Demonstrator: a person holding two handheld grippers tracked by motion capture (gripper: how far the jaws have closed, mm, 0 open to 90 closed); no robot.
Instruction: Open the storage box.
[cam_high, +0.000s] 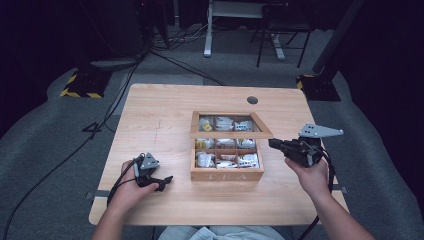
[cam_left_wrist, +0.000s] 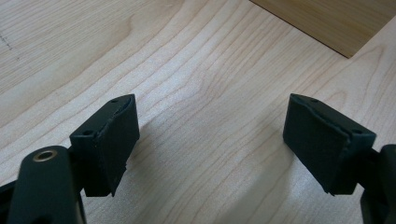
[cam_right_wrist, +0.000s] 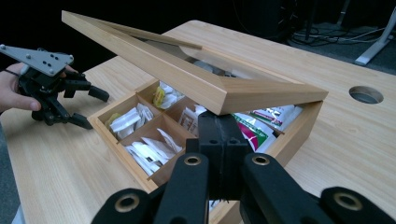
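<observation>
Right gripper (cam_high: 274, 143), fingers clenched, props the lid (cam_high: 231, 134) edge at the box's (cam_high: 227, 174) 3 o'clock; left gripper (cam_high: 162, 182) released on open tabletop (cam_high: 160, 115).

left gripper (cam_left_wrist: 212, 144) fingers apart, empty | over table (cam_left_wrist: 187, 70) | box (cam_left_wrist: 336, 21) corner beyond

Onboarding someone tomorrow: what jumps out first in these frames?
The wooden tea box at the table's middle, its glazed lid half raised over compartments of tea packets. The right gripper has its jaws shut with the tips just under the lid's front edge. The left gripper rests open on the bare table, left of the box.
</observation>
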